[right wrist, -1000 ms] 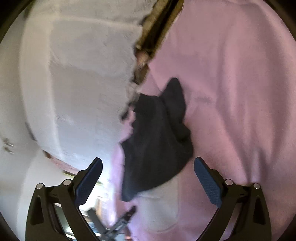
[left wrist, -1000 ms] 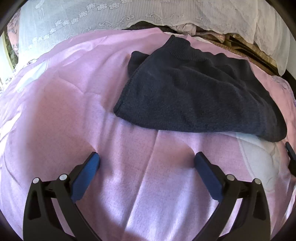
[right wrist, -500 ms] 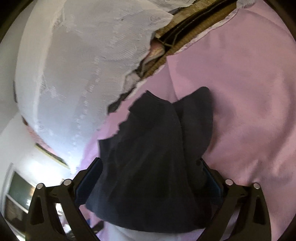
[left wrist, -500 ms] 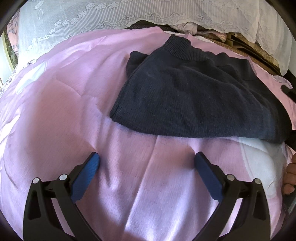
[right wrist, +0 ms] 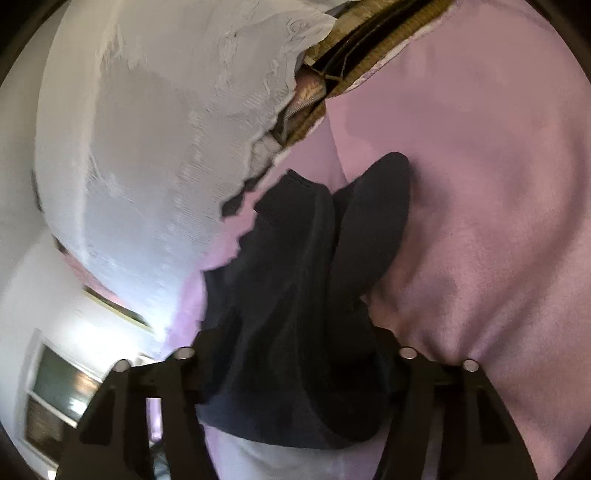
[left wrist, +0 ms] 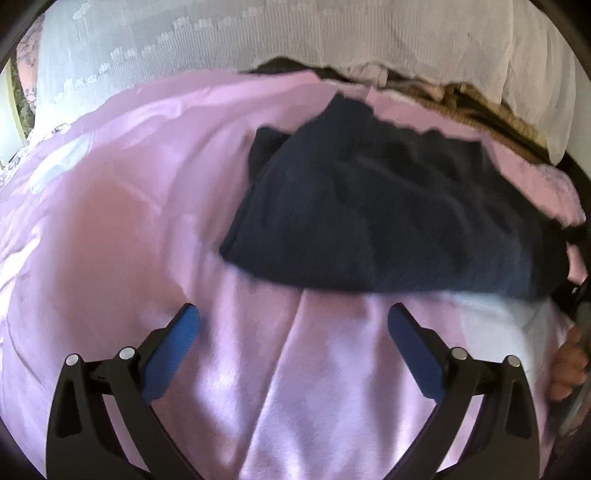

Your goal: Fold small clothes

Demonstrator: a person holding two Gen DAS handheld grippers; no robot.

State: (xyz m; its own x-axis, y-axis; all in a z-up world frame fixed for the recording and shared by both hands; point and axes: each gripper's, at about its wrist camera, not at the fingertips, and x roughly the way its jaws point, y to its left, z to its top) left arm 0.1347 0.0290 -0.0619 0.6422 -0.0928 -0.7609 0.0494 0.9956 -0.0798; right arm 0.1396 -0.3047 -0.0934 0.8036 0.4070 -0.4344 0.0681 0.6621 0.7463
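Observation:
A dark navy knitted sweater point(left wrist: 388, 214) lies folded and bunched on the pink sheet point(left wrist: 129, 221). My left gripper point(left wrist: 293, 325) is open and empty, just short of the sweater's near edge. In the right wrist view the sweater point(right wrist: 295, 288) fills the gap between the fingers of my right gripper point(right wrist: 291, 354). The cloth hides the pads. The sweater's end is lifted and wrinkled there. The right gripper's body and the holding hand point(left wrist: 570, 365) show at the right edge of the left wrist view.
A white lace cloth point(left wrist: 258, 33) runs along the far side of the sheet. A woven brown edge and other clothes point(left wrist: 461, 99) sit behind the sweater. A window point(right wrist: 62, 402) shows low on the left of the right wrist view.
My right gripper has moved onto the sweater's end and its fingers have drawn in around the cloth. The sweater has bunched and shifted. My left gripper has moved slightly closer.

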